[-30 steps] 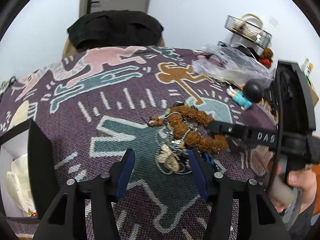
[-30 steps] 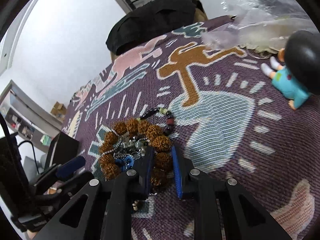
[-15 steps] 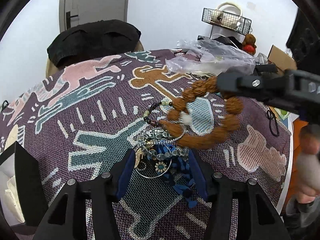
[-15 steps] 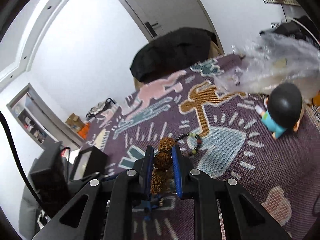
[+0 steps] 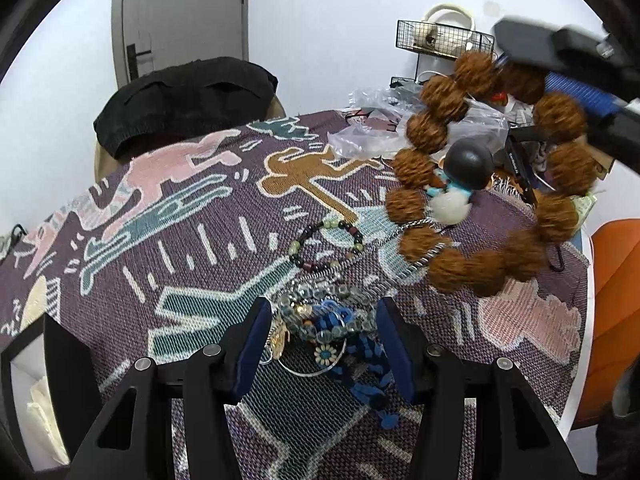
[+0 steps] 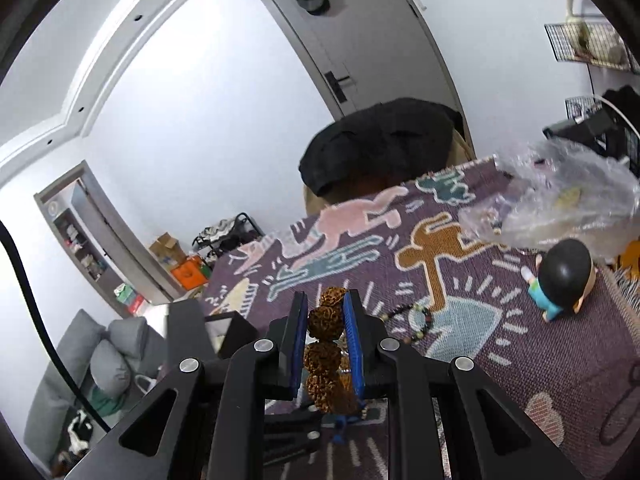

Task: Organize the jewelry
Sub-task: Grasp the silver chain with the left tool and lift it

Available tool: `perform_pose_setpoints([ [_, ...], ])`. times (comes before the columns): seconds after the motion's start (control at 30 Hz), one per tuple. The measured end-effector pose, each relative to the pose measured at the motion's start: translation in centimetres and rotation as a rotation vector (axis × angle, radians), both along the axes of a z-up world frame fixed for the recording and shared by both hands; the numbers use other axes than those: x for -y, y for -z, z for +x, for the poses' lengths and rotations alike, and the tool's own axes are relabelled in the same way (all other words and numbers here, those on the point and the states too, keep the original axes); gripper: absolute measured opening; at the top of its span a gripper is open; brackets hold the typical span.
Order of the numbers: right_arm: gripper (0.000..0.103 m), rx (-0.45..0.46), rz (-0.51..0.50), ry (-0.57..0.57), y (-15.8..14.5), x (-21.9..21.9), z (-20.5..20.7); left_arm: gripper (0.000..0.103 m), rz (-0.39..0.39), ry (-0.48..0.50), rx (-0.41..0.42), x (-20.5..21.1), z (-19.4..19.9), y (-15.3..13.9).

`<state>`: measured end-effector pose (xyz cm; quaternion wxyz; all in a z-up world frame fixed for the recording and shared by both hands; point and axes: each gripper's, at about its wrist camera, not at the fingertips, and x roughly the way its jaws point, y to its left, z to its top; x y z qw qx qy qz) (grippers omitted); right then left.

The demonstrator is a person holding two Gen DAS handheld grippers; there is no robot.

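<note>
Was a lived-in home, prob. a living rm: grey fabric sofa (image 6: pixel 72 376) w/ cushions, grey door with a cap hung on it (image 6: pixel 360 36), purple woven cloth with cartoon figures (image 5: pixel 200 216) over the table, black wire wall racks (image 5: pixel 444 38).

**Two wrist cameras, one patterned table**

The left wrist camera sits low and close over the woven cloth (image 5: pixel 192 216), looking forward between the left gripper (image 5: pixel 324 344) fingers toward the door (image 5: pixel 180 20). The right wrist camera rides higher, facing along the right gripper (image 6: pixel 326 332) across the table to the same door (image 6: pixel 360 32). Both views share the cloth, the dark-beaded bracelet (image 5: pixel 328 246), the doll (image 5: pixel 464 172) and the plastic bag (image 6: pixel 560 204).
</note>
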<state>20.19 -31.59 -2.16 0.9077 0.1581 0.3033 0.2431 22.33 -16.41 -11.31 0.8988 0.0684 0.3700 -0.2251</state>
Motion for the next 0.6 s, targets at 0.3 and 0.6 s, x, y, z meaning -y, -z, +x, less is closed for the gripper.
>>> perform_pose_setpoints([
  [0.3,0.019,0.034,-0.005,-0.016,-1.3,-0.6,-0.9,0.003,-0.034,0.015,0.022,0.1,0.1,-0.6],
  [0.6,0.019,0.017,-0.015,0.024,-0.8,0.2,-0.3,0.002,-0.106,-0.060,0.139,-3.5,-1.5,-6.1],
])
